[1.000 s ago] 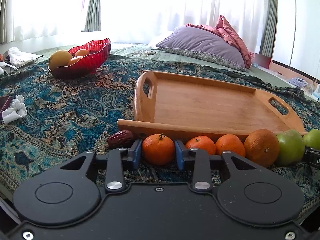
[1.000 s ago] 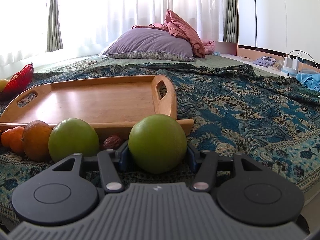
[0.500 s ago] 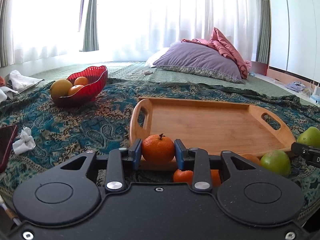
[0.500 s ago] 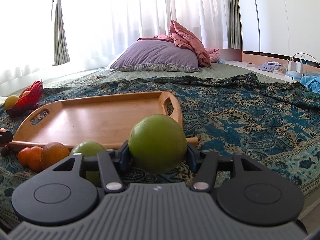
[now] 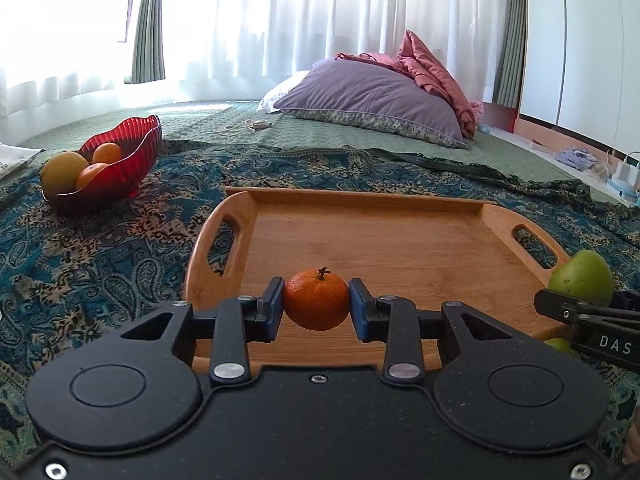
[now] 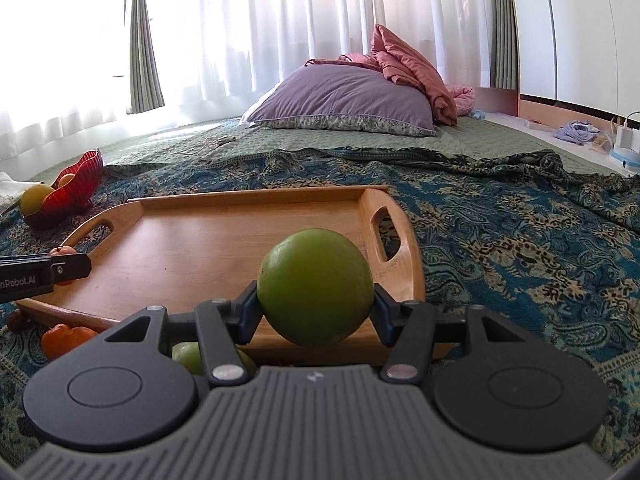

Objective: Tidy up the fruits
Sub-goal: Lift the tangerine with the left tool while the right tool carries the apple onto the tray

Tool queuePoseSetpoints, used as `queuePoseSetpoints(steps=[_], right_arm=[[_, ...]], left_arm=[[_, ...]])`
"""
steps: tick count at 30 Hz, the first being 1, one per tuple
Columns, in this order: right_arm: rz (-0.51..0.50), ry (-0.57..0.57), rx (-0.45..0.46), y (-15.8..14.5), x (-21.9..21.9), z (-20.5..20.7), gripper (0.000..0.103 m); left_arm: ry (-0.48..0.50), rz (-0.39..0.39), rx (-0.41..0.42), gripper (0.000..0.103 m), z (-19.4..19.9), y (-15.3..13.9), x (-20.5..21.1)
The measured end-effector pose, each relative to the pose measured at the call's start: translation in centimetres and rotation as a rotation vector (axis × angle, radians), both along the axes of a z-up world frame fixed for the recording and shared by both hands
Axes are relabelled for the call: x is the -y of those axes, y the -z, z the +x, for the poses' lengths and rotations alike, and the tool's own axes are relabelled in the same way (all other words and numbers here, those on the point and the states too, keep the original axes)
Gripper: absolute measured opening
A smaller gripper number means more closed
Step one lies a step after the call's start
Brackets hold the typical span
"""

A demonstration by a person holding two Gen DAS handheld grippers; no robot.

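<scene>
While your left gripper (image 5: 316, 310) clamps the mandarin (image 5: 316, 299) and the right gripper (image 6: 316, 312) the green fruit (image 6: 315, 286), lower both gently onto the tray (image 5: 400, 240), well apart.

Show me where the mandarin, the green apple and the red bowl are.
mandarin (image 5: 316, 300), left wrist view, front of its peel
green apple (image 6: 315, 286), right wrist view, middle of its skin
red bowl (image 5: 120, 160), left wrist view, ribbed side wall

Daylight enters through the sheer curtains (image 5: 320, 20) behind the scene, overexposing the upper left to white. Foreground surfaces are evenly lit with soft shadows. Both views are sharp, with strong fisheye curvature and dark vignetting at the corners.
</scene>
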State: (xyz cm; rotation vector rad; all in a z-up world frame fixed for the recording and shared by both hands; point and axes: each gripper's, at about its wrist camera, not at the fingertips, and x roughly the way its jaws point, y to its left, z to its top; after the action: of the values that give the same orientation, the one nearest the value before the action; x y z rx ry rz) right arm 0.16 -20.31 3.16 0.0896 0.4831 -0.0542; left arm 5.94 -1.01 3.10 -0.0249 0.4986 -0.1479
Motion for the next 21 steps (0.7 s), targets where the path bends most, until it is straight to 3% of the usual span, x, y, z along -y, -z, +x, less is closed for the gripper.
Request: queuePoseSetpoints(steps=[8, 21], right_arm=[[0.011, -0.010, -0.030, 0.4, -0.3, 1.4, 0.060], [0.003, -0.010, -0.034, 0.8, -0.5, 1.8, 0.060]], left_arm=[[0.034, 0.000, -0.061, 0.033, 1.6, 1.3, 0.3], [0.032, 0.032, -0.067, 0.033, 1.3, 2.4, 0.5]])
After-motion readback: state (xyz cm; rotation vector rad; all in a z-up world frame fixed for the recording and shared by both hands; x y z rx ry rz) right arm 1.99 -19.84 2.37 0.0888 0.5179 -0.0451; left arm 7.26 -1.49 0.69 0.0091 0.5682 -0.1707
